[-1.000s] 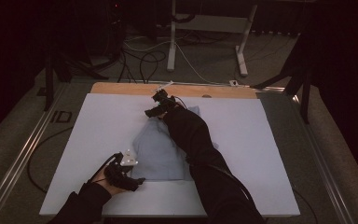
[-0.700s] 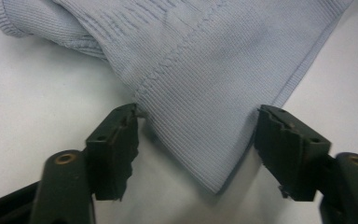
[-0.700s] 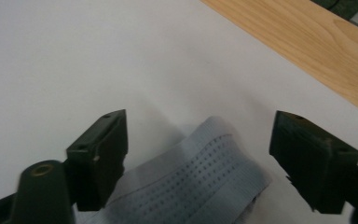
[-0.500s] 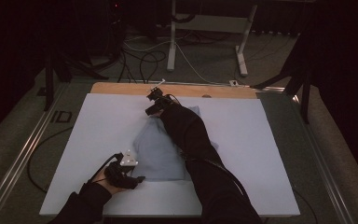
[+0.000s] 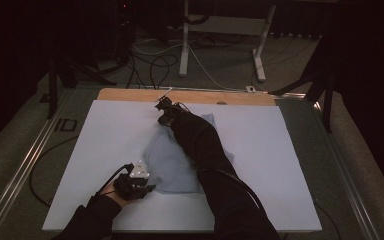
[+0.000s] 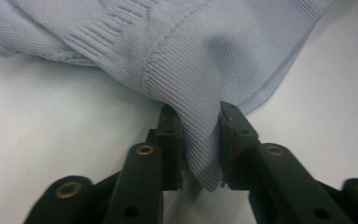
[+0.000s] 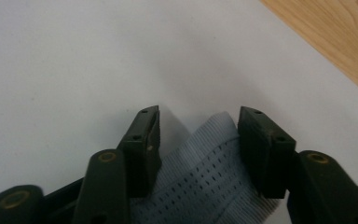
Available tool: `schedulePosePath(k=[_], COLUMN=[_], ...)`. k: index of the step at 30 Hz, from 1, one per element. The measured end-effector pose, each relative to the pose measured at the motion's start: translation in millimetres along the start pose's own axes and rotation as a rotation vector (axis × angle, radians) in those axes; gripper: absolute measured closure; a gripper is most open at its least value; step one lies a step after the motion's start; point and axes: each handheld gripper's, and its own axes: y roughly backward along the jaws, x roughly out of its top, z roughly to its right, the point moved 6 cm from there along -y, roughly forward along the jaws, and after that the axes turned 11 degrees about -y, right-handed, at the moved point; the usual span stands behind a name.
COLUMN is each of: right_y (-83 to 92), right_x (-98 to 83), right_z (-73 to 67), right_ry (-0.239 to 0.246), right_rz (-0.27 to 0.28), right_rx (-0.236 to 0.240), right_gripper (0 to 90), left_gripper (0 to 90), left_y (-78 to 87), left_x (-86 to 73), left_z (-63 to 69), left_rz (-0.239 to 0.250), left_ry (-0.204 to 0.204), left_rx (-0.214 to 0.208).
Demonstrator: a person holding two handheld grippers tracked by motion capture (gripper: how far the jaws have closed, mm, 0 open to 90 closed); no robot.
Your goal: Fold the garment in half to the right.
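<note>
One pale blue-grey garment (image 5: 177, 162) lies crumpled near the middle of a white sheet (image 5: 105, 135) that covers most of the table. No containers on the surface.

Left side, near edge: the left gripper (image 5: 139, 188), held in a dark-sleeved hand (image 5: 117, 192), sits at the garment's near-left corner, with a grey three-cornered plate on top. In the left gripper view the left gripper (image 6: 199, 140) has its two black jaws pinching a fold of the cloth (image 6: 186, 70) between them; the fold bulges up out of the grip. The cloth here is a fine ribbed knit with a raised stitched seam running diagonally and a band of coarser ribbing at upper left. Brass-coloured rivets show on the jaw arms.

Centre: the garment spreads as a soft, uneven lump, partly covered by the right forearm in a black sleeve (image 5: 205, 150), which crosses it toward the far side.

Right of centre, far side: the right gripper (image 5: 164, 111) is at the garment's far edge, close to the bare wood strip (image 5: 205, 96) along the table's far edge. In the right gripper view the right gripper (image 7: 198, 126) has its jaws spread apart, with a ribbed, perforated mesh part of the cloth (image 7: 200, 172) lying between them, touching neither pad clearly. The wood strip (image 7: 335, 42) shows light grain at upper right.

Beyond the table: dark floor, cables (image 5: 155, 57) and a white stand leg (image 5: 184, 37).
</note>
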Motion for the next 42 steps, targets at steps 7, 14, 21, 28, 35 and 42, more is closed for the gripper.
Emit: schedulePosePath(k=[7,14,21,28,35,42], right_y=[1.8,5.6,15.4,23.8,34.8,49.1], right_x=[-0.3,-0.7,2.8,3.2,6.0,9.0], right_z=[-3.7,-6.1,-9.0,-11.8,-14.8,-11.1], right_ry=[0.045,0.065,0.071,0.086,0.120,0.131], right_rz=[-0.013,-0.015,0.003,0.018,0.038,0.061], right_rx=[-0.002,0.012,0.032,0.053,0.077,0.090], right_gripper=[76.1,83.9,84.6,84.7,84.7,84.9], left_gripper=[81.8,83.3,83.8,83.9,83.9,84.1], left_y=[-0.6,0.2,3.5,6.9,9.6,13.6], left_x=[1.5,4.2,8.2,12.5,18.1,28.2], left_z=[0.8,0.2,2.1,4.5,6.1,8.8], left_rz=[0.004,0.014,0.018,0.028,0.031,0.037], left_ry=[0.006,0.003,-0.013,-0.035,-0.055,-0.099], left_rx=[-0.001,-0.004,-0.003,-0.004,-0.003,-0.008])
